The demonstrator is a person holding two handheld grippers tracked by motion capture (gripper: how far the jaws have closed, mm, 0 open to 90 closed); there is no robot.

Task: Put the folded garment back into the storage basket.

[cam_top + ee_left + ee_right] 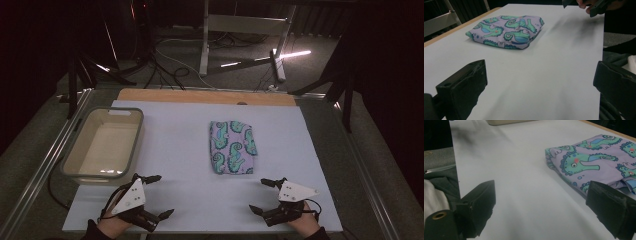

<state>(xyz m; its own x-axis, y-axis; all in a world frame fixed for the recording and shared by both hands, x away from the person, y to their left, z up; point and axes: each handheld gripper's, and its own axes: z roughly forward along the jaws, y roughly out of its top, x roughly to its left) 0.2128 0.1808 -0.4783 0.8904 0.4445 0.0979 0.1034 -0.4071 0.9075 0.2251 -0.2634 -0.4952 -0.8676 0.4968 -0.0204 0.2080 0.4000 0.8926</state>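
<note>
Folded cloth (233, 147), lilac with green seahorse prints, lay flat on the white sheet (190, 130) that covered the table, a little right of the middle and closer to the far edge than to the near one. Nothing touched it. From the left gripper view the cloth (506, 31) sat well ahead of the black jaws, across bare sheet; from the right gripper view it (596, 162) lay near, with one jaw drawn in front of its near corner but not resting on it as far as could be told.

Both tools rested at the near edge. The left gripper (159, 195), held in a hand (112, 222) at the near left corner, had its jaws spread wide with nothing between them. The right gripper (264, 196), held in a hand (305, 222) toward the near right corner, was likewise spread wide and held nothing.

A grey plastic tub (131, 150) stood at the left edge of the sheet, just beyond the left gripper, well apart from the cloth.
</note>
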